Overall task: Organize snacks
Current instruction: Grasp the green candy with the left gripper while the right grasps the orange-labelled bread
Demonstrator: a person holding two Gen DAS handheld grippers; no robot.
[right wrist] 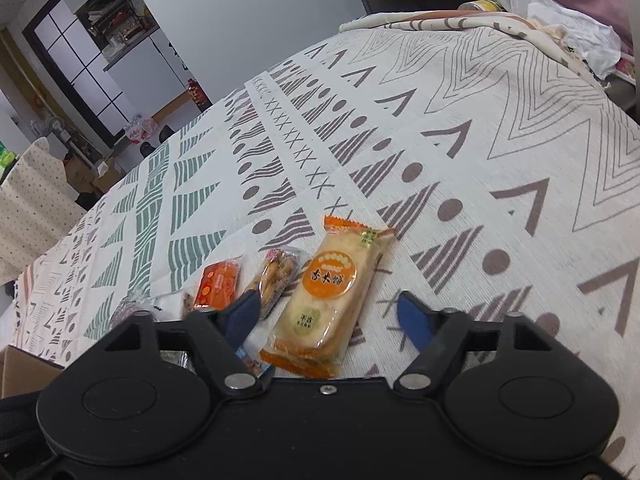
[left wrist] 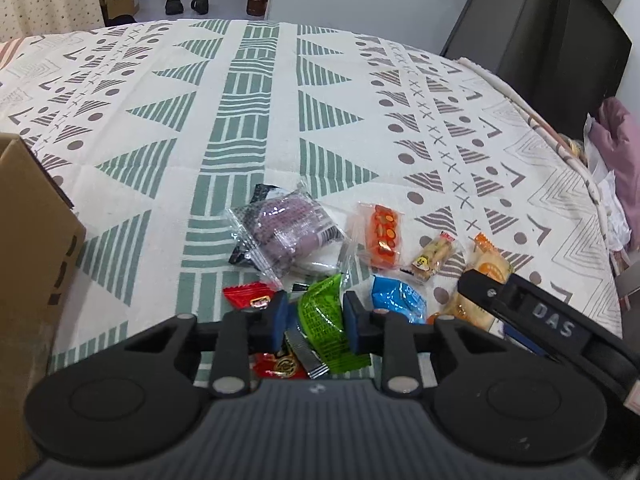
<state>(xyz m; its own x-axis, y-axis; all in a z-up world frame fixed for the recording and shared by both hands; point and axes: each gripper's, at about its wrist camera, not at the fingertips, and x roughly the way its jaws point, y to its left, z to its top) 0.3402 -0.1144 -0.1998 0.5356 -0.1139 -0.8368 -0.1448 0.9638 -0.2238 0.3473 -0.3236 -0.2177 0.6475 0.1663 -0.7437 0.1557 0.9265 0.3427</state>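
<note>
A green snack packet (left wrist: 322,316) stands crumpled between the blue pads of my left gripper (left wrist: 317,320), which is shut on it. Around it lie a red packet (left wrist: 250,294), a blue packet (left wrist: 400,298) and a second red packet (left wrist: 280,364). Beyond them rest a purple packet (left wrist: 284,228), an orange packet (left wrist: 384,236) and a small biscuit packet (left wrist: 432,256). My right gripper (right wrist: 328,320) is open, straddling a rice cracker packet (right wrist: 332,300) with a gap on both sides. One of its black fingers (left wrist: 492,292) shows over that packet in the left wrist view.
A patterned tablecloth (left wrist: 248,120) covers the table. A cardboard box (left wrist: 28,260) stands at the left edge, its corner (right wrist: 24,368) also in the right wrist view. Pink cloth and white paper (left wrist: 616,160) pile up at the right edge, before a dark cabinet (left wrist: 560,40).
</note>
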